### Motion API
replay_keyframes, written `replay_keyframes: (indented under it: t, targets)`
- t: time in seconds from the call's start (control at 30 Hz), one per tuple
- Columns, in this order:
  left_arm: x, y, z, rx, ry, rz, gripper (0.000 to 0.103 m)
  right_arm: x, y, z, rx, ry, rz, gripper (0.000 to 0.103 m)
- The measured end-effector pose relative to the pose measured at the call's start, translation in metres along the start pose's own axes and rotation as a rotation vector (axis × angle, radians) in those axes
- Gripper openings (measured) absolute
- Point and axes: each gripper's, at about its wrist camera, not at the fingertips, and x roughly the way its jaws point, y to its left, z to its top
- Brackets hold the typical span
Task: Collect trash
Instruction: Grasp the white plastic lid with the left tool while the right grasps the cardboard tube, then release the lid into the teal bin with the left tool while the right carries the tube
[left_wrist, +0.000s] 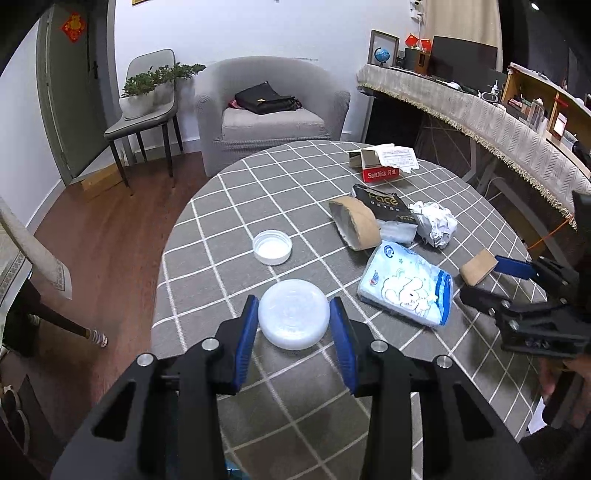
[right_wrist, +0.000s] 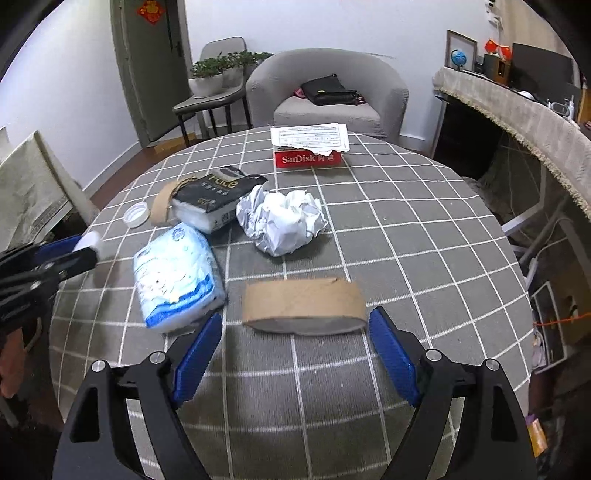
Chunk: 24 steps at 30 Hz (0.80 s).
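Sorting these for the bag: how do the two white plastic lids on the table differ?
The frosted lid sits between the left gripper fingers, closed side up; the small cap lies farther away, open side up, ungripped. The frosted lid looks wider and translucent, the cap opaque white. Both are round and rest on the checked tablecloth.

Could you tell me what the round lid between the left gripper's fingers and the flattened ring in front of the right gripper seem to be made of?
The round lid looks like translucent, milky plastic with a smooth, slightly glossy face and faint moulded rings. The flattened ring looks like brown cardboard, matte and fibrous, with a visible seam and a grey inner face, probably a spent tape core.
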Motion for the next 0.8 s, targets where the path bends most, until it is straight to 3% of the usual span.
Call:
replay_keyframes:
  t: [0.2,0.23,0.27,0.47,0.8]
  targets:
    - [-0.010,0.014,-0.007,-0.001,-0.004,0.015,0.042,0.010,0.000,0.004,0.031,0.022,-0.029,0.082]
    - [-0.011,0.018,-0.008,-0.006,-0.005,0.015,0.042,0.010,0.002,0.005,0.023,0.020,-0.034,0.078]
    - [-0.013,0.020,-0.009,-0.012,-0.004,0.015,0.042,0.010,0.005,0.007,0.006,0.016,-0.037,0.067]
    - [-0.021,0.035,-0.020,-0.029,-0.005,0.022,0.042,-0.007,0.021,0.017,-0.019,-0.034,-0.051,0.067]
    - [-0.042,0.077,-0.035,-0.111,-0.016,0.050,0.042,-0.023,0.065,0.031,-0.046,-0.082,0.093,0.067]
